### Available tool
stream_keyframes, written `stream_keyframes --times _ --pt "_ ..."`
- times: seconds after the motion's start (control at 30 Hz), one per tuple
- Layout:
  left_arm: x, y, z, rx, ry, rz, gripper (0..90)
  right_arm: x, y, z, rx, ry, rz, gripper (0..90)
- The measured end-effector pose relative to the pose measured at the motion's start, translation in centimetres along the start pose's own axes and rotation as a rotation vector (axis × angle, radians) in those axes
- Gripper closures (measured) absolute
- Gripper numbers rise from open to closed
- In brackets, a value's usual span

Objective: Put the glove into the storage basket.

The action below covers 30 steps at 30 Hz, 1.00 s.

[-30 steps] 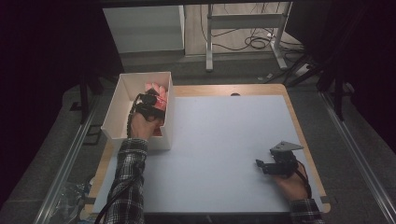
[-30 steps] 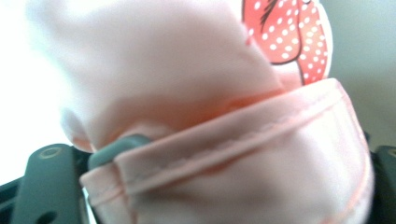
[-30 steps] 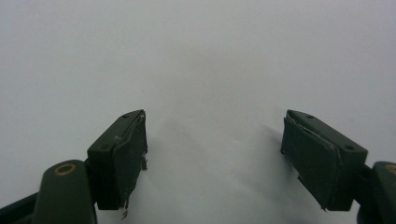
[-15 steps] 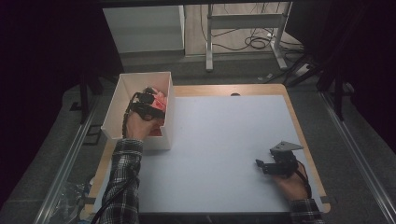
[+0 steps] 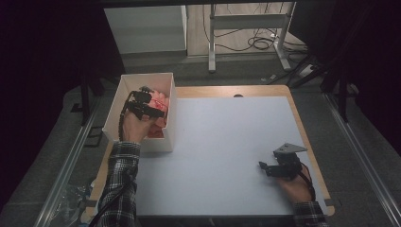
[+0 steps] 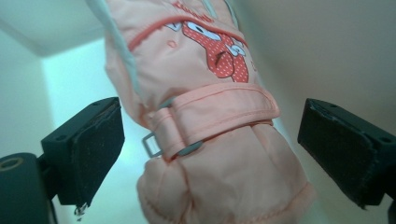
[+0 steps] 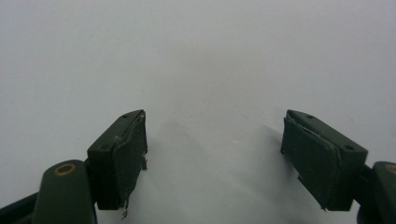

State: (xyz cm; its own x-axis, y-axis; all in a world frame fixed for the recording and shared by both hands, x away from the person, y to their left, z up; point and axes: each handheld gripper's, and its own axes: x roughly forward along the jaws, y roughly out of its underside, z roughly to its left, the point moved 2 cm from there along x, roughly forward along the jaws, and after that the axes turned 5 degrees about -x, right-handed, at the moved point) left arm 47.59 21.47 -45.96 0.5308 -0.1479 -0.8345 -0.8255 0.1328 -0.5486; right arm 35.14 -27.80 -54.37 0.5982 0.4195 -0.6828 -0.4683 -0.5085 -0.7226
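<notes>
Since the earlier frame the left gripper (image 5: 152,106) has risen a little in the white box (image 5: 111,116) and its jaws have just been opening; they stand wide, clear of the pink glove (image 6: 205,140) between them (a release, probably). On the table (image 5: 227,142), the right gripper (image 5: 265,166) rests, jaws wide and empty.

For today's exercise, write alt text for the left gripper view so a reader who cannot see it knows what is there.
A pink padded glove with a red cartoon patch and a strap with a metal buckle lies between the left gripper's two black jaws, which stand wide open and clear of it on both sides. Pale box walls rise behind it.
</notes>
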Motion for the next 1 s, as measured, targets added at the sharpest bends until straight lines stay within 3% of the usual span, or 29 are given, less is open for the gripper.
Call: stream_keyframes --times 0.57,1.0 --pt "-3.2 0.6 -0.2 0.033 0.012 -0.075 2.5 0.0 0.0 0.0 0.0 0.0 0.0 22.8" --pt "-5.6 3.9 0.1 0.046 0.032 -0.127 0.4 0.0 0.0 0.0 -0.002 0.002 0.0 22.8"
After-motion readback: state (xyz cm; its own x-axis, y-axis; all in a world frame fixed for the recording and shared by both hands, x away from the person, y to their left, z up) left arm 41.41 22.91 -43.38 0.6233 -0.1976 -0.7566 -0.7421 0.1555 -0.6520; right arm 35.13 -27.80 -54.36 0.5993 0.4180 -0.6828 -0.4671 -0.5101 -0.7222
